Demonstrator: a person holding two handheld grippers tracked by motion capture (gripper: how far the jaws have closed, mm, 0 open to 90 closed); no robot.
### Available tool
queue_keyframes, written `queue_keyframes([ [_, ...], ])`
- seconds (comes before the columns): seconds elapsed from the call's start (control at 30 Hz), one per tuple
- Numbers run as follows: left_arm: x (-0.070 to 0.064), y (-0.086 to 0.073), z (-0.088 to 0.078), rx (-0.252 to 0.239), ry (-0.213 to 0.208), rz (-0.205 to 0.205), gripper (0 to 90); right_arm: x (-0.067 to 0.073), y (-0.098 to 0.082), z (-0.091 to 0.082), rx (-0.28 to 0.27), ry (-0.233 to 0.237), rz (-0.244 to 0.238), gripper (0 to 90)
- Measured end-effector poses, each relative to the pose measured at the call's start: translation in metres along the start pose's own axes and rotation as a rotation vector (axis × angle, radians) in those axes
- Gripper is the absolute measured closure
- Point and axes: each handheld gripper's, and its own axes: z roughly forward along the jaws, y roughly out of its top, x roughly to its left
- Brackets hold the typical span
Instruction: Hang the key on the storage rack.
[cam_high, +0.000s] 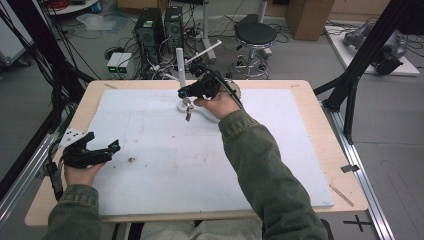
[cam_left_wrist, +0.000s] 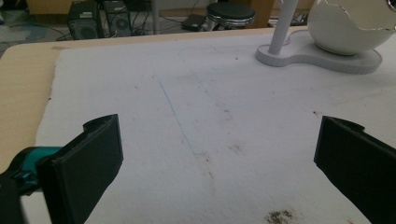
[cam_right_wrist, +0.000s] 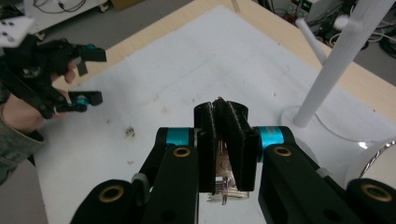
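Observation:
My right gripper is held just above the white stand's base at the far middle of the table, beside its upright post. Its jaws are shut on a small silvery metal piece, which hangs below them. I cannot tell what the piece is. My left gripper rests at the near left of the white mat, jaws open with nothing between them. It also appears far off as the left gripper. A white egg-shaped shell sits on the stand base.
The wooden table borders the mat on all sides. A brownish smudge marks the mat near the left gripper. Black frame struts stand at both sides. A stool and computer towers stand on the floor beyond the far edge.

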Motion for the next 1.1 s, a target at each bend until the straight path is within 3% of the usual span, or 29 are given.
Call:
queue_keyframes([
  [0.37, -0.001, 0.0, 0.001, 0.0, -0.008, 0.001, 1.7, -0.008, 0.025, 0.004, -0.017, -0.006, 0.006, 82.8],
  [0.5, 0.0, 0.0, 0.002, 0.003, -0.007, 0.002, 1.7, -0.013, 0.03, 0.009, 0.011, -0.027, -0.016, 82.8],
  [0.77, 0.0, 0.0, 0.002, 0.002, -0.004, 0.002, 1.7, -0.023, 0.045, 0.01, -0.028, -0.017, 0.022, 82.8],
  [1.1, 0.002, 0.0, 0.004, -0.002, -0.005, -0.003, 1.7, -0.025, 0.069, 0.007, -0.045, -0.023, 0.004, 82.8],
])
